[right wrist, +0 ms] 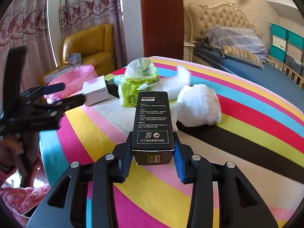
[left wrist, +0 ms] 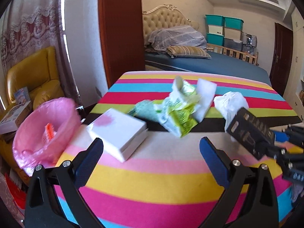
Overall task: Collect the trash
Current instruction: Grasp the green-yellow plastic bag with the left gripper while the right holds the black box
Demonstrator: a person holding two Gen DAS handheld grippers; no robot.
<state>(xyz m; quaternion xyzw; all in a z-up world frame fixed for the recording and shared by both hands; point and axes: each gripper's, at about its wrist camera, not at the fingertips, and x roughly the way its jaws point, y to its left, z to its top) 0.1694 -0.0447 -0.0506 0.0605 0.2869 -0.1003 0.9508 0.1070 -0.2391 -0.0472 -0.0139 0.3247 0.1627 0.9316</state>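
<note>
My right gripper (right wrist: 153, 148) is shut on a long black carton (right wrist: 153, 119) and holds it above the striped table; the carton also shows in the left wrist view (left wrist: 250, 133). My left gripper (left wrist: 151, 148) is open and empty, just short of a white box (left wrist: 117, 133) with a pink mark. The white box also shows in the right wrist view (right wrist: 96, 90). Beyond lie a green and white crumpled wrapper (left wrist: 176, 112), a white foam piece (left wrist: 205, 98) and a crumpled white bag (left wrist: 230, 102). A bin lined with a pink bag (left wrist: 43, 129) stands at the table's left edge.
The striped tablecloth (left wrist: 161, 174) covers the table. A yellow armchair (left wrist: 34, 76) with boxes stands behind the bin. A bed (left wrist: 218, 62) lies beyond the table, with stacked storage boxes (left wrist: 224, 30) behind it. A brown pillar (left wrist: 121, 28) rises at the far table edge.
</note>
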